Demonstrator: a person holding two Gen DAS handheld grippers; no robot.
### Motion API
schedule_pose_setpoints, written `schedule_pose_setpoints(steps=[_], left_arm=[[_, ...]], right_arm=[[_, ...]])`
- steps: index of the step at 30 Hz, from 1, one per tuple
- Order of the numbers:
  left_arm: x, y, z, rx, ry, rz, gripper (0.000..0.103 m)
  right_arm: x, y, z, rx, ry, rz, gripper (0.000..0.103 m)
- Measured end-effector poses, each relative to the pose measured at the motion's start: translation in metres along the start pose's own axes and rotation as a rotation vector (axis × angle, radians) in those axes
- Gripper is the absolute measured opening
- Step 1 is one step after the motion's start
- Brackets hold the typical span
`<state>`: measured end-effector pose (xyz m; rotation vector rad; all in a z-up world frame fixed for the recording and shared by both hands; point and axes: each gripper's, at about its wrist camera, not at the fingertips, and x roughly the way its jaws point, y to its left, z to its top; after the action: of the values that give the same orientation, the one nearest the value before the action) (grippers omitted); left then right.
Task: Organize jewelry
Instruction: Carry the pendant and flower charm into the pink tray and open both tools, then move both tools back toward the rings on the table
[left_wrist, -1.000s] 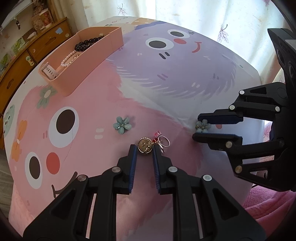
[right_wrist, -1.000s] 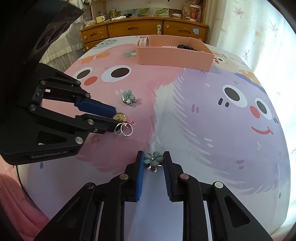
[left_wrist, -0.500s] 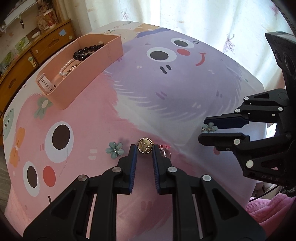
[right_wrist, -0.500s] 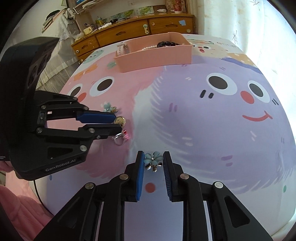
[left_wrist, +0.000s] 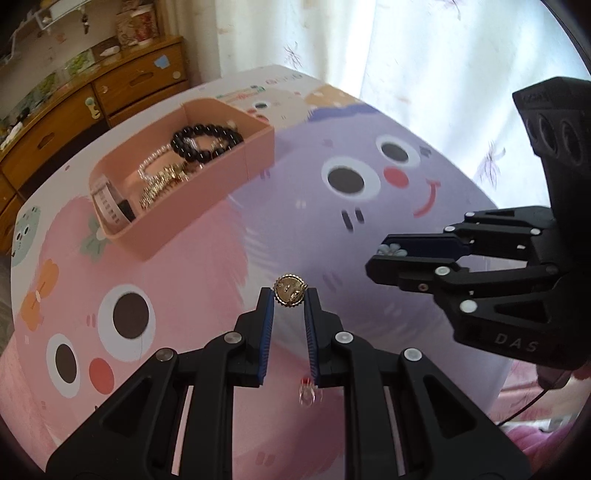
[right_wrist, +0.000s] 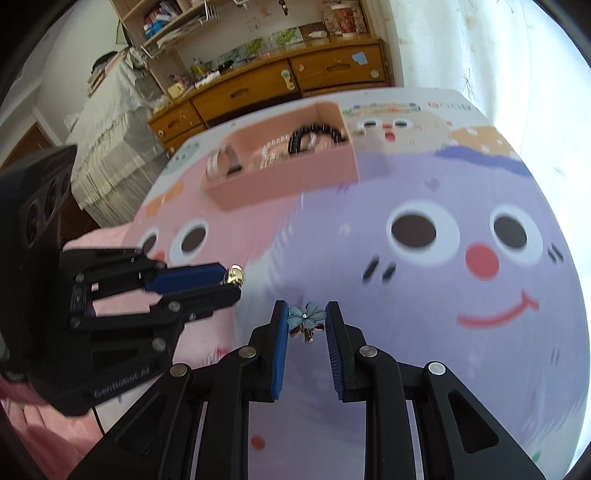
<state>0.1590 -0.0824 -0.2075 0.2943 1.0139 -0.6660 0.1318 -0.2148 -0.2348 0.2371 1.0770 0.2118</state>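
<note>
My left gripper (left_wrist: 290, 295) is shut on a round gold earring (left_wrist: 290, 291), held above the cartoon tablecloth. My right gripper (right_wrist: 307, 314) is shut on a blue flower earring (right_wrist: 306, 316), also lifted off the cloth. Each gripper shows in the other's view: the right gripper (left_wrist: 380, 258) with the blue flower earring (left_wrist: 393, 250) at its tips, the left gripper (right_wrist: 231, 282) with the gold earring (right_wrist: 236, 275). A pink tray (left_wrist: 207, 184) farther back holds a black bead bracelet (left_wrist: 205, 142), pearl and gold chains and a watch. A silver ring (left_wrist: 308, 391) lies on the cloth under my left fingers.
The pink tray (right_wrist: 291, 181) sits toward the table's far edge. A wooden drawer chest (right_wrist: 280, 85) stands behind the table, with a covered bed (right_wrist: 110, 129) to its left. White curtains (left_wrist: 424, 55) hang along the right side.
Both grippers have lifted off the cloth with their earrings and moved toward the pink tray, which now looks closer. The ring and the other flower earring stayed behind on the cloth.
</note>
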Motion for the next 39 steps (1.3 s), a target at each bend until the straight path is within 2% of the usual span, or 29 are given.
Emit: schedule_pose_setpoints(steps=[3, 6, 13, 18, 21, 27, 28, 30, 31, 32, 33, 34, 39], left_arm=[[-0.003, 0.01, 0.02, -0.087, -0.016, 0.01, 0.014], [-0.008, 0.021, 0.039, -0.168, -0.064, 0.034, 0.014], [-0.02, 0.06, 0.073, -0.279, -0.185, 0.123, 0.014], [-0.024, 0.093, 0.086, -0.328, -0.238, 0.171, 0.014], [-0.019, 0.112, 0.091, -0.338, -0.241, 0.21, 0.014], [-0.016, 0.129, 0.093, -0.384, -0.259, 0.188, 0.014], [-0.015, 0.13, 0.093, -0.391, -0.259, 0.18, 0.014], [-0.014, 0.13, 0.093, -0.397, -0.247, 0.17, 0.016], [-0.013, 0.13, 0.093, -0.4, -0.232, 0.175, 0.022], [-0.012, 0.13, 0.092, -0.403, -0.218, 0.188, 0.028], [-0.013, 0.13, 0.091, -0.405, -0.217, 0.195, 0.041], [-0.016, 0.129, 0.089, -0.406, -0.228, 0.198, 0.048], [-0.03, 0.131, 0.076, -0.427, -0.243, 0.188, 0.05]], right_arm=[[0.003, -0.005, 0.025, -0.023, -0.021, 0.029, 0.02], [0.01, -0.005, 0.05, -0.056, -0.04, 0.06, 0.02], [0.032, 0.004, 0.101, -0.13, -0.087, 0.115, 0.02], [0.045, 0.022, 0.117, -0.17, -0.128, 0.137, 0.02], [0.048, 0.03, 0.122, -0.177, -0.17, 0.135, 0.02], [0.047, 0.028, 0.132, -0.151, -0.257, 0.077, 0.02], [0.048, 0.026, 0.135, -0.148, -0.262, 0.062, 0.022], [0.049, 0.025, 0.14, -0.146, -0.265, 0.025, 0.039], [0.049, 0.024, 0.141, -0.153, -0.272, 0.018, 0.049], [0.047, 0.025, 0.142, -0.16, -0.282, 0.019, 0.05], [0.045, 0.025, 0.141, -0.17, -0.289, 0.016, 0.05], [0.043, 0.025, 0.141, -0.176, -0.29, 0.006, 0.05], [0.032, 0.02, 0.133, -0.194, -0.289, -0.029, 0.053]])
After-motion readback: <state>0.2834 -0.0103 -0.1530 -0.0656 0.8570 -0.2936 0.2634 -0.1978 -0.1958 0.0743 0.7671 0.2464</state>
